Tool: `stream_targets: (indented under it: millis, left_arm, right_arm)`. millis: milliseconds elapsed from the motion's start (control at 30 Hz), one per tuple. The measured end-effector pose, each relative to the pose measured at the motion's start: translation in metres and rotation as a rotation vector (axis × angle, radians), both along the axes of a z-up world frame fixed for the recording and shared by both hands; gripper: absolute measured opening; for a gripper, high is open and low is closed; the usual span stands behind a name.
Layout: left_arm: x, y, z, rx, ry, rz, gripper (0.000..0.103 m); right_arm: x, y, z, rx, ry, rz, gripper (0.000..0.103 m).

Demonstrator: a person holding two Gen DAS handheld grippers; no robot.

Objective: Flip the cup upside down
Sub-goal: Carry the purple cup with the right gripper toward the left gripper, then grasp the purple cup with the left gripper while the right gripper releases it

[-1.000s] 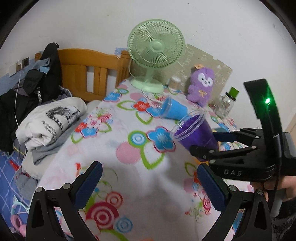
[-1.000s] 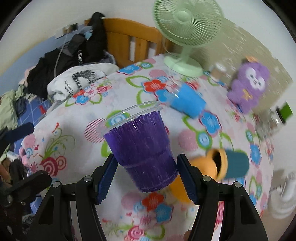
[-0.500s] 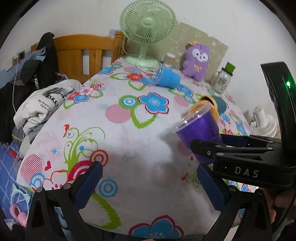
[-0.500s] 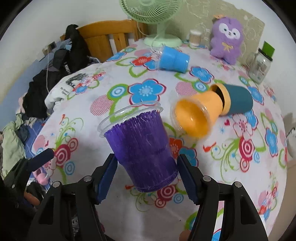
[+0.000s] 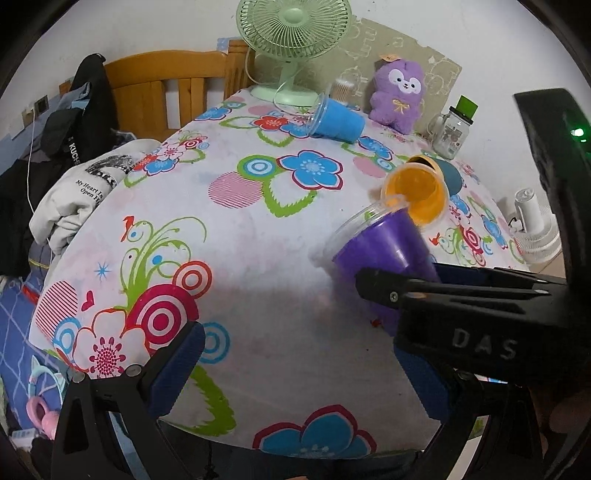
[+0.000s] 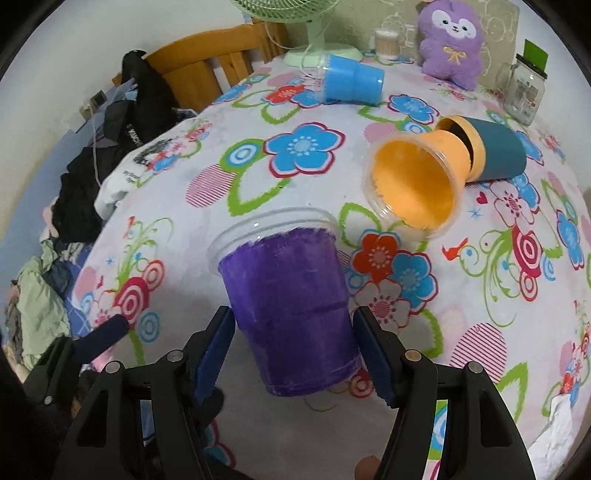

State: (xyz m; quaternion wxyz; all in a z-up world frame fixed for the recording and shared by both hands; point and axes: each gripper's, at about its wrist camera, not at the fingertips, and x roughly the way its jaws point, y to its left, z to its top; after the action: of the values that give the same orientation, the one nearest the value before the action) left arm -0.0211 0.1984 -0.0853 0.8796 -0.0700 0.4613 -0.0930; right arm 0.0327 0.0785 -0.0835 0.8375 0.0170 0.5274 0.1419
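Flowery tablecloth (image 5: 258,236) lies under my tools. My right gripper (image 6: 295,343) squeezes the purple cup (image 6: 291,310), tipped over. My left gripper (image 5: 299,365) is wide open, holding nothing.

Purple cup (image 6: 291,314), clear rim. Orange cup (image 6: 413,184) against a teal one (image 6: 498,153); blue cup (image 6: 352,85). White cloth (image 5: 240,229) with bright flowers and rings. Pale green fan (image 5: 291,33), purple plush (image 5: 397,92).

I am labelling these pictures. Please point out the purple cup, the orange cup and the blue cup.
purple cup (image 6: 291,314), right wrist view, middle of its side wall.
orange cup (image 6: 413,188), right wrist view, inside of its open mouth.
blue cup (image 6: 354,85), right wrist view, middle of its side.
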Motion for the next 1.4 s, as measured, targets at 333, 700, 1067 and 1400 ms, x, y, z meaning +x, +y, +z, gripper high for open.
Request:
stream_targets:
  millis: [333, 700, 1067, 1400]
  left_arm:
    - [0.002, -0.02, 0.02, -0.032, -0.033, -0.03, 0.103]
    - [0.027, -0.065, 0.008, -0.041, 0.018, -0.017, 0.103]
    - [0.033, -0.069, -0.006, -0.05, 0.061, 0.046, 0.073]
    - [0.018, -0.06, 0.014, 0.02, 0.048, 0.0, 0.072]
  right_arm:
    - [-0.021, -0.05, 0.049, 0.077, -0.123, -0.047, 0.085]
    - [-0.043, -0.151, 0.053, 0.172, -0.18, -0.205, 0.089]
    - [-0.039, -0.176, 0.024, 0.225, -0.129, -0.224, 0.089]
    - [-0.034, -0.134, 0.009, 0.023, -0.151, -0.188, 0.089]
